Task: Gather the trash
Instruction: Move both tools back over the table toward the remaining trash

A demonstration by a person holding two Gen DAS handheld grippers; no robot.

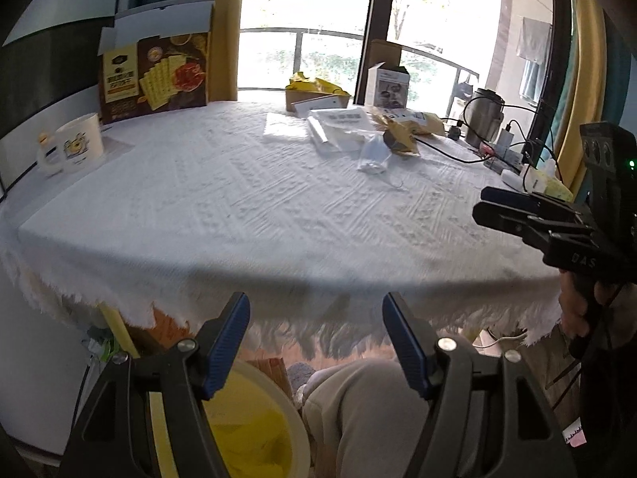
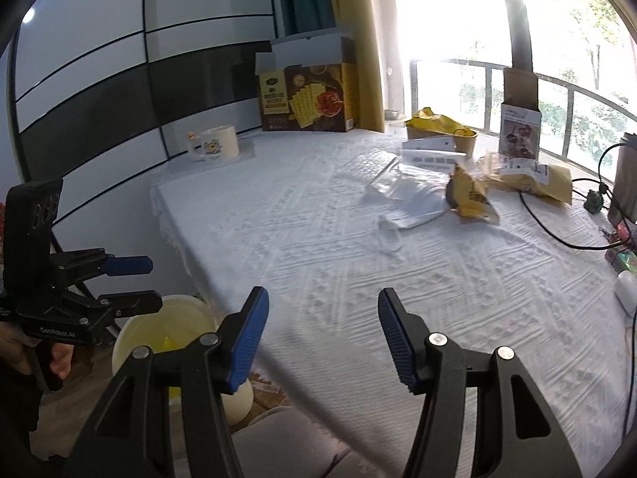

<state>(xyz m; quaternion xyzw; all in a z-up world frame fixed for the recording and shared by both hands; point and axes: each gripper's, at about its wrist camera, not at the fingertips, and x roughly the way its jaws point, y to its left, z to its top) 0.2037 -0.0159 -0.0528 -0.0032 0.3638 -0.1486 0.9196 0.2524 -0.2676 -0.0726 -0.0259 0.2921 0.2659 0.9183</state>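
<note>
Trash lies at the far right of the white-clothed table (image 1: 239, 207): a used face mask (image 1: 374, 155) (image 2: 410, 207), a crumpled yellow wrapper (image 1: 402, 139) (image 2: 469, 195), a white plastic bag (image 1: 338, 123) (image 2: 430, 159) and a brown mailer (image 2: 533, 177). A yellow-lined bin (image 1: 254, 434) (image 2: 159, 338) stands on the floor below the table's near edge. My left gripper (image 1: 316, 342) is open and empty, held over the bin, also in the right wrist view (image 2: 139, 283). My right gripper (image 2: 322, 338) is open and empty above the near table; in the left view its jaws look nearly together (image 1: 483, 203).
A cracker box (image 1: 155, 75) and a mug (image 1: 75, 143) stand at the far left. A cardboard box with a yellow bag (image 1: 314, 89), a small carton (image 1: 388, 83), a steel kettle (image 1: 483, 117) and cables (image 1: 450, 151) crowd the far right. A person's knee (image 1: 370, 406) is under the table.
</note>
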